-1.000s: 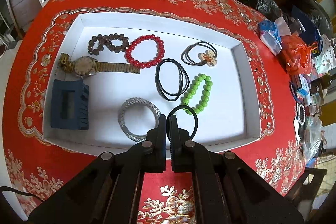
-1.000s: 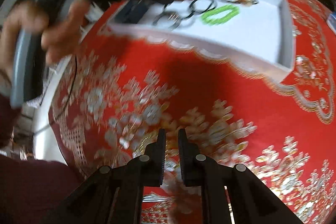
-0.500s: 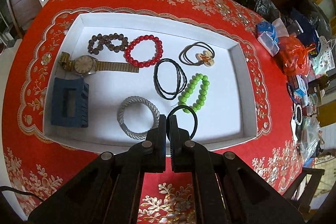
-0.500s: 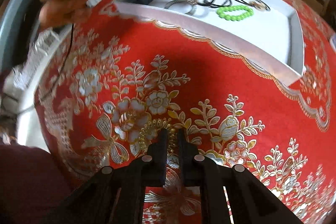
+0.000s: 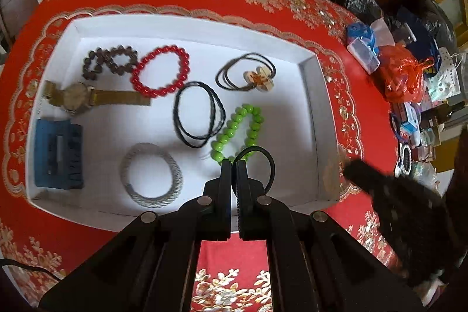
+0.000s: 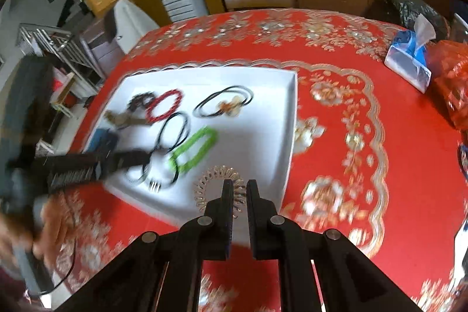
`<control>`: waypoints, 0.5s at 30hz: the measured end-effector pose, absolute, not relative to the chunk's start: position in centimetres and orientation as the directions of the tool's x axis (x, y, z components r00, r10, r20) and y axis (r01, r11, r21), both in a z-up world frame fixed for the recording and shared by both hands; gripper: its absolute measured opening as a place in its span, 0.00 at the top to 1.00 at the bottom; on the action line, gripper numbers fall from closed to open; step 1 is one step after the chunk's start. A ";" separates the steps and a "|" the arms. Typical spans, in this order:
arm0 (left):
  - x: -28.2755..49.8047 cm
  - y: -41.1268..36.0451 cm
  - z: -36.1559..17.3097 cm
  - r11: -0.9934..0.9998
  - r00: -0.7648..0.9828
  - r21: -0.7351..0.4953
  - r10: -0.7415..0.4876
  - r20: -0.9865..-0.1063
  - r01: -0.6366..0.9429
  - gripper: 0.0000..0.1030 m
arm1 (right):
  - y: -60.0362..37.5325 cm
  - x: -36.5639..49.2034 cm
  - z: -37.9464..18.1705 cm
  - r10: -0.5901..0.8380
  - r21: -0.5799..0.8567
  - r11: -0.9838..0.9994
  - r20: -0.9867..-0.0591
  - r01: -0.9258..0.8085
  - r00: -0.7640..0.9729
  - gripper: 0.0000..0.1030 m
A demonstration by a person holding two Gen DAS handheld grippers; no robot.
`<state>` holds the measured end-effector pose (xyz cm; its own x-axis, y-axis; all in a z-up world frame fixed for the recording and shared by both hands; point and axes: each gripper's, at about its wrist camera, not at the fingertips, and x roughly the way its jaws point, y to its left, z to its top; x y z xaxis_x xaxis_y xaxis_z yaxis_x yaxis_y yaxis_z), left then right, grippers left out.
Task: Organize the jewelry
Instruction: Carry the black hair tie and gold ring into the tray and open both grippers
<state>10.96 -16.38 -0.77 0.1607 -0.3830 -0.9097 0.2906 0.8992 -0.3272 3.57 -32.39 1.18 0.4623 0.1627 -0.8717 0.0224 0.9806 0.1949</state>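
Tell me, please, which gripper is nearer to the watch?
Left. The left gripper hangs over the tray's near middle, a short way across from the watch. The right gripper is at the tray's opposite near corner, farther off.

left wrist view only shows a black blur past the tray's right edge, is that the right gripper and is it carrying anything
Observer: Yes. The right wrist view shows the right gripper shut on a gold spiral hair tie.
Operator: where's it hanging
Observer: It appears against the white tray's near right corner, just right of the green bead bracelet.
Operator: anything under it
Observer: Only bare tray floor shows behind the coil there.
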 end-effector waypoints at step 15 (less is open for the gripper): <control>10.7 -17.2 -4.4 0.940 0.147 -0.206 -0.252 -0.956 0.271 0.99 | -32.7 8.6 -3.6 0.103 0.131 0.990 -0.916 0.047 0.388 0.92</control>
